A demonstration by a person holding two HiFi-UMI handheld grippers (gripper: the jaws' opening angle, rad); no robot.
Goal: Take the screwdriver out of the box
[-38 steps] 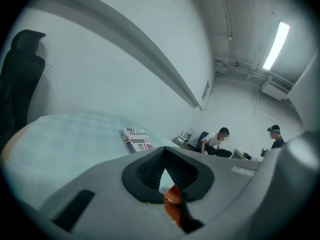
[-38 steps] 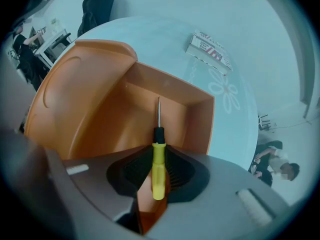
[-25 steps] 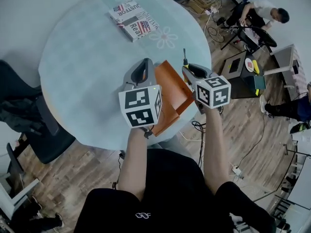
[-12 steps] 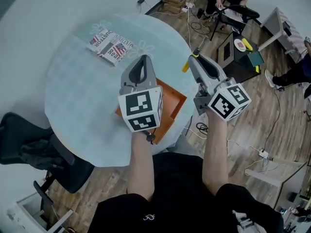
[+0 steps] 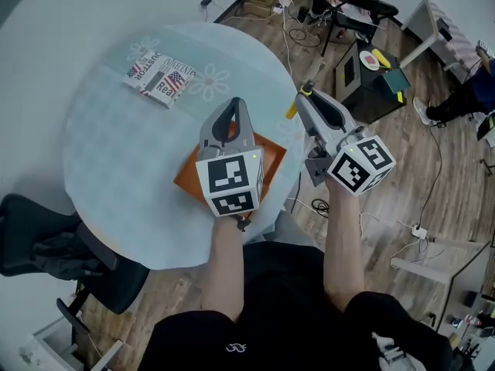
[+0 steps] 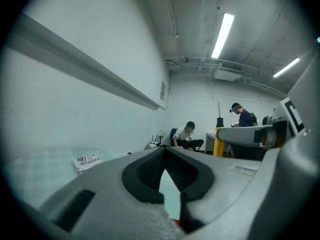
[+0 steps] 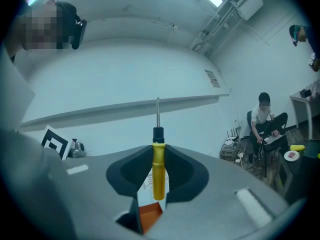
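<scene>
My right gripper (image 5: 303, 97) is shut on the yellow-handled screwdriver (image 5: 292, 111), held in the air past the table's right edge. In the right gripper view the screwdriver (image 7: 158, 171) stands upright across the pads, with its black collar and thin shaft poking above them, and the orange box (image 7: 149, 215) shows far below. The orange box (image 5: 272, 153) lies on the round table (image 5: 116, 137) near its front edge. My left gripper (image 5: 234, 103) hovers over the box with its tips together and nothing between them. The left gripper (image 6: 165, 151) points level across the table.
A printed booklet (image 5: 158, 74) lies at the table's far side. A black office chair (image 5: 54, 246) stands at the lower left. To the right, on the wooden floor, are cables, a black stand (image 5: 371, 64) with a plate, and seated people.
Both grippers have risen. The right one has carried the screwdriver up and away from the box to the right. The left one now sits above the box, which lies flatter on the table.
</scene>
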